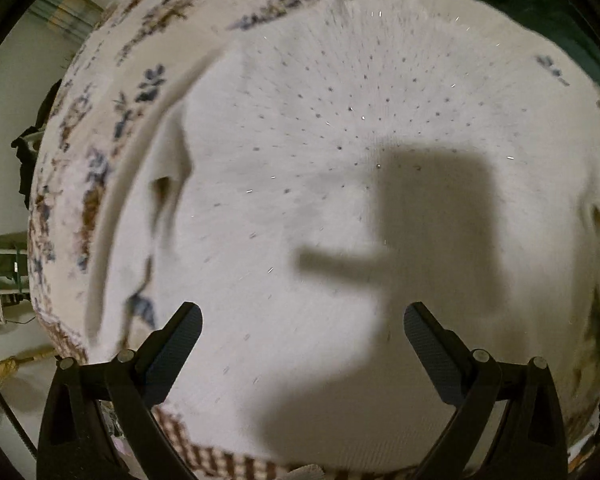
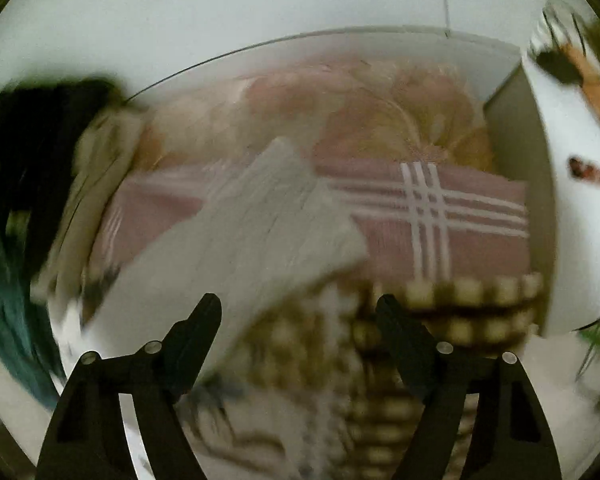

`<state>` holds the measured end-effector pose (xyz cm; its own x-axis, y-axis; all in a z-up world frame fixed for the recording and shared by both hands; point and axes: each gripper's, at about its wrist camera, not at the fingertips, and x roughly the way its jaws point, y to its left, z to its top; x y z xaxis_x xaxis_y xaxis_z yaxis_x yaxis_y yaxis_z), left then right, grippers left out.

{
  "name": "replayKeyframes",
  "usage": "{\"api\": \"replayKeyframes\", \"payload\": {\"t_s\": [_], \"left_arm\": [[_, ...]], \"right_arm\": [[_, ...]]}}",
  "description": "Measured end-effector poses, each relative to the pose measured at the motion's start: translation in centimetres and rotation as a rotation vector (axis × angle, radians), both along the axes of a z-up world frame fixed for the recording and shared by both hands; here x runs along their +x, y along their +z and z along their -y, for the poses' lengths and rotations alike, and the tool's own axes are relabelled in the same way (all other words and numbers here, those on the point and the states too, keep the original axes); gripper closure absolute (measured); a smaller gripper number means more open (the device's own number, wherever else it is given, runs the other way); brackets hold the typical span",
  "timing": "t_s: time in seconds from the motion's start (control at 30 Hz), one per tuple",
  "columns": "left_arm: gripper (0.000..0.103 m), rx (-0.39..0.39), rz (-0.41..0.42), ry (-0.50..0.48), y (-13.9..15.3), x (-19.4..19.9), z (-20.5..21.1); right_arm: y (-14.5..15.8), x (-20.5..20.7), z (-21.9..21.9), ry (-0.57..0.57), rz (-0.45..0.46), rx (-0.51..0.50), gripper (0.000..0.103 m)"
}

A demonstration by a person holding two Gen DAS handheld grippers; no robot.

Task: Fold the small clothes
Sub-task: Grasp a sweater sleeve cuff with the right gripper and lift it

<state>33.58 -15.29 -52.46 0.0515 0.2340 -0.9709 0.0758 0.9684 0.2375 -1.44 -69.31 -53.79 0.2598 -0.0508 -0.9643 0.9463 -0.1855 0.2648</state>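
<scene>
Left gripper (image 1: 302, 334): fingers spread wide, nothing between them, hanging over the white dotted garment (image 1: 320, 184). The garment fills most of the left wrist view and lies flat on the floral bedspread (image 1: 100, 128), running from my fingers out toward 12 o'clock. A sleeve-like flap (image 1: 172, 168) sits at 10 o'clock with its free edge along the left side. The gripper's shadow falls across the cloth at 2 o'clock.

Right gripper (image 2: 298, 320): fingers also released, empty. Heavy motion blur in this view. A pale folded piece (image 2: 240, 248) sits just past the left finger, long axis slanting from 7 to 1 o'clock. It lies over a pink cloth with white stripes (image 2: 440, 216), with a checked fabric (image 2: 380, 340) directly under the fingers. I can't tell if the pale piece is part of the same garment.

My read: the left hand is the nearer one to the dotted garment, already above it. The flap edge at 10 o'clock looks like the likely pick for a fold toward centre.

Room: bedspread is open to the left and far side of the garment. A dark green cloth (image 1: 520, 4) crowds 1 o'clock. On the right side, a white rounded wall (image 2: 572, 200) sits near 3 o'clock, so lateral room there is tight.
</scene>
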Motion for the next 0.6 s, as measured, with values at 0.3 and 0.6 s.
{"api": "replayKeyframes", "payload": {"t_s": [0.3, 0.6], "left_arm": [[0.0, -0.036, 0.003, 0.03, -4.4, 2.6, -0.9], [0.0, -0.069, 0.064, 0.079, -2.9, 2.2, -6.8]], "right_arm": [[-3.0, 2.3, 2.3, -0.088, -0.008, -0.125, 0.091], [9.9, 17.3, -3.9, 0.409, -0.015, -0.462, 0.092]]}}
